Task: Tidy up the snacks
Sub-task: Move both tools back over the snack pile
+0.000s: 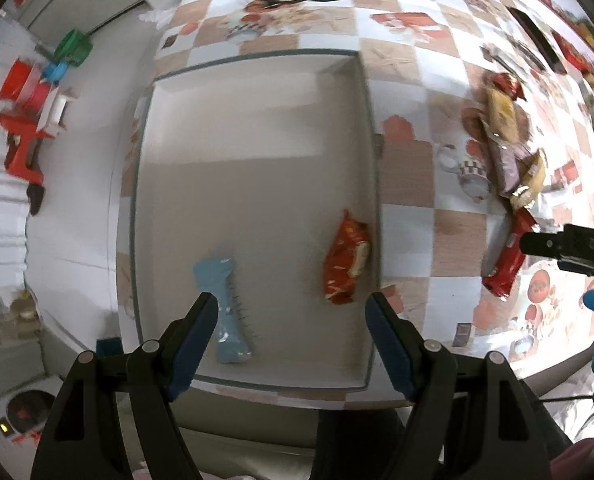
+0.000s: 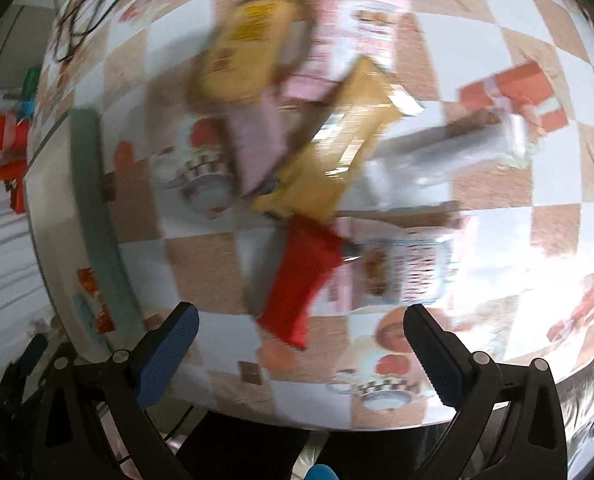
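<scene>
From the left wrist, the left gripper (image 1: 291, 312) is seen spread and empty above a white tray (image 1: 371, 152) holding a blue packet (image 1: 227, 312) and an orange packet (image 1: 347, 258). From the right wrist, the right gripper (image 2: 301, 320) is seen released, empty, over a blurred snack pile (image 2: 297, 128) on the checked tablecloth (image 2: 557, 220).

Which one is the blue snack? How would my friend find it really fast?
Look for the big white tray on the checkered tablecloth. Only two snacks lie inside it, both near the closer end. The light blue snack packet is the long pale one, apart from the orange snack bag lying by the tray's wall.
</scene>
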